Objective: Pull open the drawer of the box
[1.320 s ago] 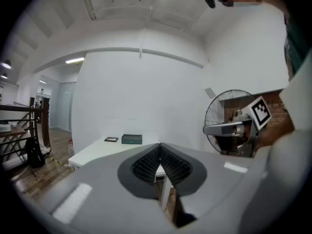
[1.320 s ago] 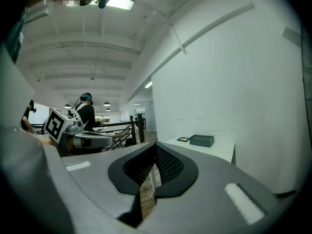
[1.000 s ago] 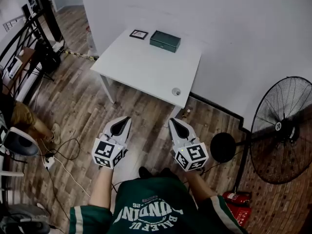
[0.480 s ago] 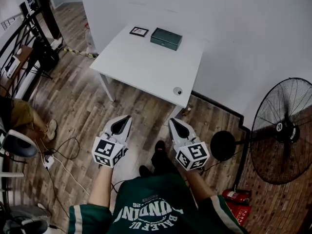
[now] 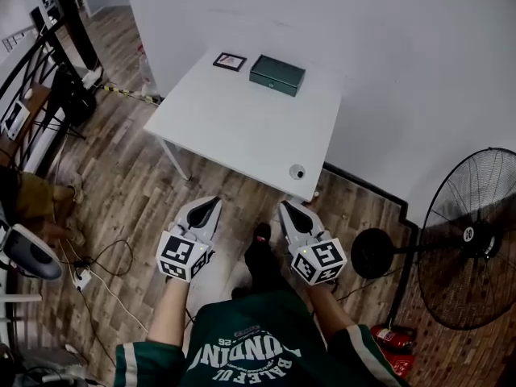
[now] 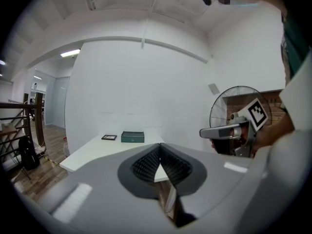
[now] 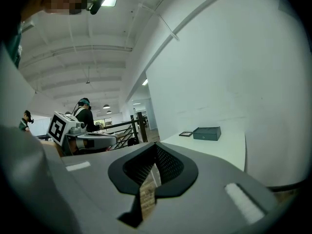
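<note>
A dark green box (image 5: 277, 74) lies near the far edge of a white table (image 5: 242, 127), its drawer closed; it also shows small in the left gripper view as the box (image 6: 132, 137) and in the right gripper view as the box (image 7: 207, 133). My left gripper (image 5: 214, 203) and right gripper (image 5: 283, 206) hang side by side over the floor, well short of the table's near edge. Both have their jaws shut with nothing between them.
A small framed picture (image 5: 230, 61) sits left of the box, and a small round object (image 5: 297, 171) lies near the table's front right corner. A standing fan (image 5: 468, 236) is at the right, a railing (image 5: 40, 63) and cables (image 5: 105, 256) at the left. Wooden floor lies between me and the table.
The table and box have shifted slightly in the head view as I step forward, a foot now showing between the grippers. Both grippers stay shut and level.
</note>
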{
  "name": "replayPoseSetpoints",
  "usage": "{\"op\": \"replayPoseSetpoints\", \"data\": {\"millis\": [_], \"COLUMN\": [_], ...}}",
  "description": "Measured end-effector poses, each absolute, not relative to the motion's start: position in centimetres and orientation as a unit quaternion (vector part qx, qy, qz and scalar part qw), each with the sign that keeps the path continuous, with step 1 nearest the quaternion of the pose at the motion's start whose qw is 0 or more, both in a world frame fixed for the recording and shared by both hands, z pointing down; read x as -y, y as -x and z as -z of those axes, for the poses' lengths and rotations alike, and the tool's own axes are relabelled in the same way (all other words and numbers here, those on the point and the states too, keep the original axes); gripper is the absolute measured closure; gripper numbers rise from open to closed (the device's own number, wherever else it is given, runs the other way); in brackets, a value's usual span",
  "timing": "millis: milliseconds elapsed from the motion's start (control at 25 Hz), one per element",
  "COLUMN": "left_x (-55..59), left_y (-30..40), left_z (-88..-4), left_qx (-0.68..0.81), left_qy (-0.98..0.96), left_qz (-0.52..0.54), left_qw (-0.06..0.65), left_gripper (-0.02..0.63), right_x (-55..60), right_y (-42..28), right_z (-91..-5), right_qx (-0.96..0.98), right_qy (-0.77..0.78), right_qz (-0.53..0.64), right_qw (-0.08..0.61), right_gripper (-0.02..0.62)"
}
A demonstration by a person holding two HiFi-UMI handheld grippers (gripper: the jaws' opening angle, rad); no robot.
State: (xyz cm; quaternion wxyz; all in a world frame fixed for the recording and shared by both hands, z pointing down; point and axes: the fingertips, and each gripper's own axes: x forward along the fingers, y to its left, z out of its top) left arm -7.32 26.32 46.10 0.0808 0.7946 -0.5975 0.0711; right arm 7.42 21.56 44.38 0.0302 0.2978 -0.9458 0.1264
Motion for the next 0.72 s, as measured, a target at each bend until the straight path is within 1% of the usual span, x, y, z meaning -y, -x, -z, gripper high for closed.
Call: {"op": "replayPoseSetpoints", "data": {"millis": [160, 320, 520, 720], "left_x": [-21.1, -14.6, -6.2, -0.1], "left_y": [8.4, 9.4, 10.8, 12.5], "left_z": [-46.5, -47.0, -45.4, -45.3], "left_qx": [0.591, 0.589, 0.589, 0.596], "left_qy": [-0.798, -0.798, -0.799, -0.794], "left_qz": [-0.098, -0.105, -0.098, -0.093], "left_qw": [0.063, 0.068, 0.07, 0.082], "left_gripper": [0.554, 0.554, 0.554, 0.554], "right_x": [-16.4, -10.0, -1.9, 4.6], "right_y": [-5.5, -4.2, -2.7, -1.1], "right_z": [-44.6, -44.3, -43.4, -42.7], "right_qx": [0.947, 0.947, 0.948, 0.949], "right_qy": [-0.299, -0.305, -0.303, -0.3], "right_qz": [-0.11, -0.095, -0.089, -0.085], "right_qw": [0.031, 0.033, 0.036, 0.036], "right_gripper": [0.595, 0.595, 0.595, 0.595]}}
